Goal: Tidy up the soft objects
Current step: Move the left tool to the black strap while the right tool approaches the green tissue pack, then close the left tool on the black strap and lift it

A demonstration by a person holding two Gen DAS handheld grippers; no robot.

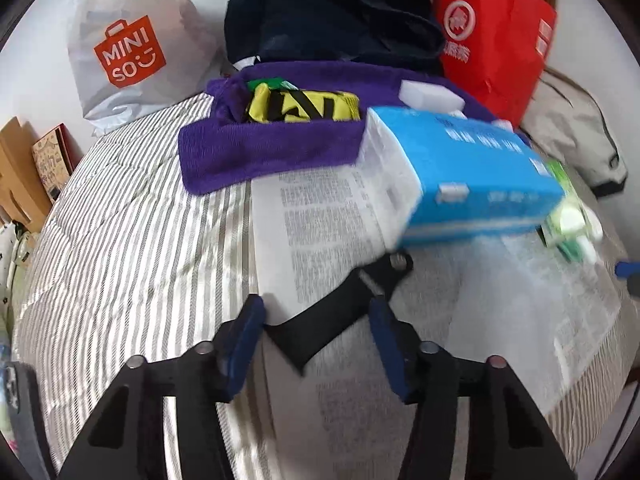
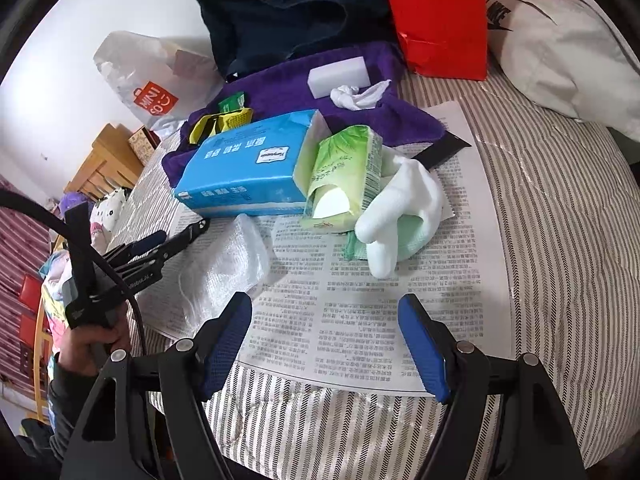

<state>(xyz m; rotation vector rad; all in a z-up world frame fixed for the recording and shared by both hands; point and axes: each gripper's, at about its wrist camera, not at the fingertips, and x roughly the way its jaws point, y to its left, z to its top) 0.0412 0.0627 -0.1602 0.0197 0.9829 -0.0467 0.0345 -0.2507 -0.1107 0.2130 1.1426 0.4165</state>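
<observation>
A blue tissue pack lies on a newspaper on the striped bed. Beside it are a green tissue pack and a white glove. A purple towel behind holds a yellow packet, a white sponge and a crumpled tissue. A clear plastic bag lies on the paper. My left gripper is open over a black strap. My right gripper is open and empty, short of the glove.
A Miniso bag, a dark blue garment, a red paper bag and a white bag stand along the back. Cardboard boxes sit at the left bed edge.
</observation>
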